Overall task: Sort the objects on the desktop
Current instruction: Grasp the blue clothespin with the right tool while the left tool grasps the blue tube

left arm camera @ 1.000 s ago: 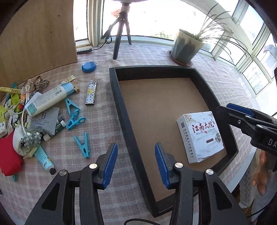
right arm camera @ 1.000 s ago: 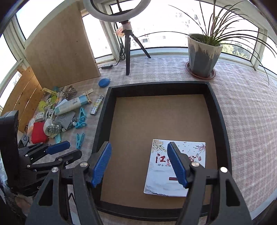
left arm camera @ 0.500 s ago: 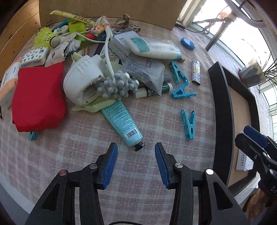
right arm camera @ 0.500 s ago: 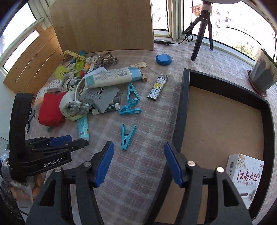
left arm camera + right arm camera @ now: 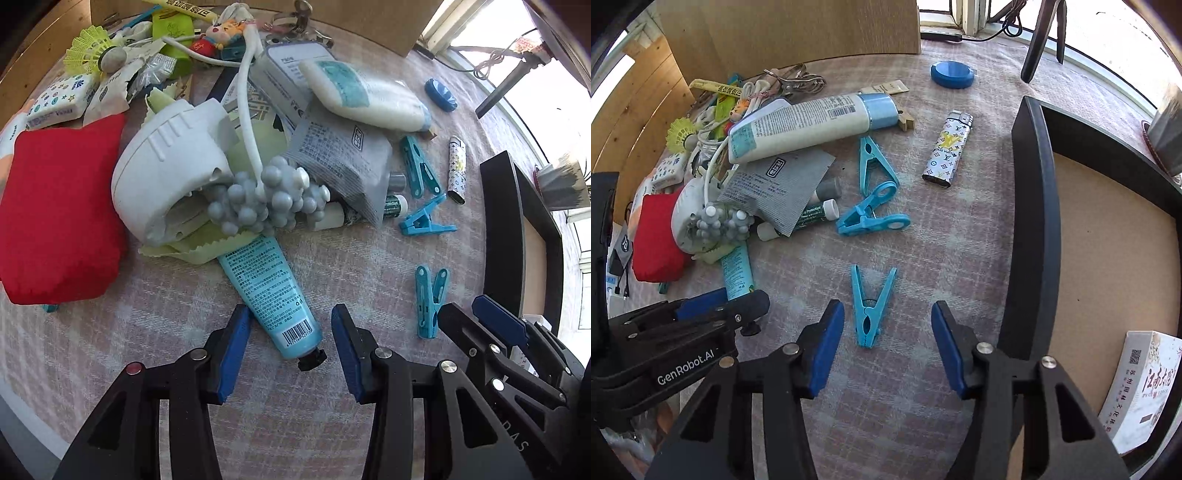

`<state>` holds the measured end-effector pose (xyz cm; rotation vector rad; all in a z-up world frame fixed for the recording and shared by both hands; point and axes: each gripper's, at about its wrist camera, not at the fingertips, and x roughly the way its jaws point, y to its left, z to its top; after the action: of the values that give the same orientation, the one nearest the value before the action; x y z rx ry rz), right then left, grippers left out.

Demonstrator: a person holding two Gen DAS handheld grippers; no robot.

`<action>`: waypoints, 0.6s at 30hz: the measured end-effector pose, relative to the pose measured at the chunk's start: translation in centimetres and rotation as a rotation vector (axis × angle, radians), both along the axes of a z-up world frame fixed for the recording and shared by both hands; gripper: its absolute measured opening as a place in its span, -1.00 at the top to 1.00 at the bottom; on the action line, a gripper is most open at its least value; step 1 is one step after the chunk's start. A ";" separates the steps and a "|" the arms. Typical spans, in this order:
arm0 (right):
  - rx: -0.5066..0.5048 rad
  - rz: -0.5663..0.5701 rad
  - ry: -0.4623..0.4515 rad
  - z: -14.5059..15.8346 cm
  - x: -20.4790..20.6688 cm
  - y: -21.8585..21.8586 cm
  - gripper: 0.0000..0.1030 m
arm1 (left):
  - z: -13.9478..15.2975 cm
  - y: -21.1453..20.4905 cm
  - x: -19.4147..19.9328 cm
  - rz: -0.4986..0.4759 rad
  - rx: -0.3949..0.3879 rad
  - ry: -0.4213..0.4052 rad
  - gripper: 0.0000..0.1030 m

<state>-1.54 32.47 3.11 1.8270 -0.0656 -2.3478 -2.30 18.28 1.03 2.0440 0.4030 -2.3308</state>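
My left gripper [image 5: 291,350] is open, its blue pads on either side of the capped end of a light blue tube [image 5: 271,291] on the checked cloth. My right gripper [image 5: 886,343] is open, straddling a blue clothes peg [image 5: 870,306]; the same peg shows in the left wrist view [image 5: 430,299]. The black tray [image 5: 1030,206] lies to the right and holds a white box with red characters [image 5: 1137,387]. The left gripper also shows in the right wrist view [image 5: 716,302], over the tube [image 5: 737,269].
A pile lies at left: a red pouch [image 5: 55,210], white massager [image 5: 173,173], grey sachet [image 5: 343,155], white tube [image 5: 809,125]. Two more blue pegs [image 5: 873,218], a patterned lighter [image 5: 947,149] and a blue round case [image 5: 953,74] lie nearby. A wooden board stands behind.
Both grippers have swung left from over the tray to the clutter and come lower. The left now brackets the blue tube's cap end, the right the lone peg. Both stay open.
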 end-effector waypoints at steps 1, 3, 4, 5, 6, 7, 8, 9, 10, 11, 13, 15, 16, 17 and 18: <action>0.007 0.001 -0.007 -0.2 -0.1 -0.1 0.11 | 0.0 0.1 0.0 0.002 -0.005 0.001 0.16; 0.015 -0.001 -0.019 -0.6 -0.3 -0.1 0.15 | 0.0 0.4 0.1 0.003 -0.011 0.003 0.16; 0.013 -0.004 -0.024 -0.8 -0.4 0.0 0.18 | -0.1 0.5 0.2 -0.001 -0.016 0.006 0.16; 0.011 -0.007 -0.031 -1.0 -0.4 0.0 0.19 | -0.1 0.6 0.4 -0.007 -0.023 0.009 0.17; 0.004 -0.010 -0.035 -1.1 -0.5 0.1 0.20 | -0.1 0.7 0.5 -0.011 -0.025 0.013 0.17; -0.007 -0.013 -0.037 -1.2 -0.6 0.1 0.20 | -0.1 0.7 0.7 -0.010 -0.024 0.014 0.17; -0.012 -0.014 -0.038 -1.2 -0.6 0.0 0.21 | -0.1 0.8 0.8 -0.009 -0.024 0.014 0.19; -0.012 -0.010 -0.039 -1.2 -0.7 -0.1 0.23 | -0.1 0.8 0.9 -0.010 -0.030 0.014 0.23; -0.012 -0.002 -0.040 -1.1 -0.6 -0.3 0.30 | -0.1 0.8 1.0 -0.011 -0.032 0.016 0.22; -0.015 0.008 -0.041 -1.2 -0.6 -0.6 0.35 | -0.1 0.6 1.1 -0.010 -0.027 0.018 0.22; 0.005 0.023 -0.049 -1.3 -0.5 -1.1 0.61 | -0.2 0.3 1.5 -0.005 -0.014 0.023 0.24; 0.021 0.030 -0.032 -1.1 -0.3 -1.4 0.62 | -0.3 -1.3 1.8 0.003 0.004 0.030 0.27; 0.004 0.029 -0.038 -1.1 -0.4 -1.4 0.61 | -0.1 -2.3 1.5 0.016 0.015 0.025 0.28; -0.012 0.028 -0.046 -1.0 -0.4 -1.3 0.61 | -0.1 -2.7 1.6 0.035 0.026 0.017 0.30; -0.020 0.023 -0.051 -1.0 -0.5 -1.2 0.61 | -0.2 -2.9 1.5 0.050 0.037 0.007 0.32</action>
<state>-2.01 31.26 2.14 1.8687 -0.0736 -2.2774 -0.76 15.38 0.85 2.0180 0.4946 -2.3198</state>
